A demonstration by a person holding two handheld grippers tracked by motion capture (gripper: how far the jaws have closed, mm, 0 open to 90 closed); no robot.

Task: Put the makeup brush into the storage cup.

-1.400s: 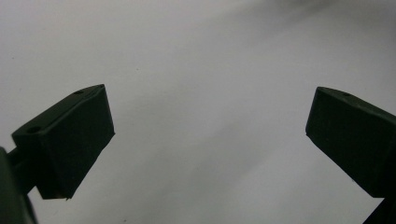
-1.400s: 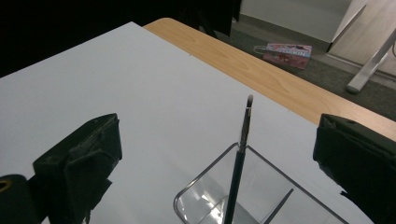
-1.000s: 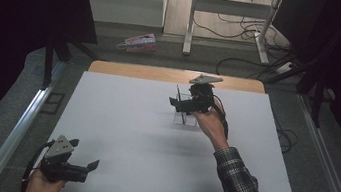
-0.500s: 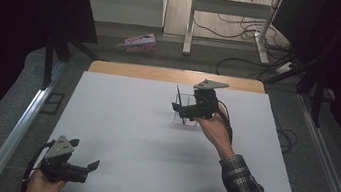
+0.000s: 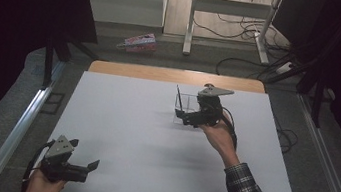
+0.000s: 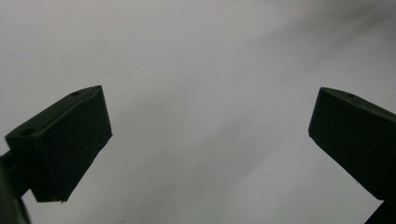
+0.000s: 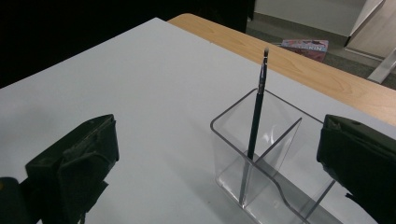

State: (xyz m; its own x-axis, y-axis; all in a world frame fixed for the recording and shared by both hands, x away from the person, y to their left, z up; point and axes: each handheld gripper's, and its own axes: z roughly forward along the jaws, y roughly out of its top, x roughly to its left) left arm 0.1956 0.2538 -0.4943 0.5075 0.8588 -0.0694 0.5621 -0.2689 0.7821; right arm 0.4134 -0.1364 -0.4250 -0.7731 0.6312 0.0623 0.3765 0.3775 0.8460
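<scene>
We see the left gripper low at the near-left corner of the table, matte black body with a grey three-cornered plate on top, cable trailing back to the hand. In the left gripper view its two blocky black jaws stand far apart with nothing between them, just the smooth white tabletop below.

Table surface is a flat white sheet, matte, with a light wooden strip showing along the far edge.

Right of centre, toward the far side, sits the clear organizer: transparent acrylic, rounded corners, thin walls, internal dividers splitting it into compartments. In the right gripper view we see one long divider and cross walls; the rim steps down on the near side. A thin black brush stands nearly upright in the left end compartment, leaning on the rim, pale tip up; in the high view it reads as a dark sliver.

The right gripper sits just beside the organizer, on its right in the high view, jaws spread wide, gripping nothing. In its own view the organizer sits between the jaw lines but ahead of the pads; contact we cannot tell. Plaid sleeve behind the hand.

On the floor beyond the table lies a pink-printed flat box.
</scene>
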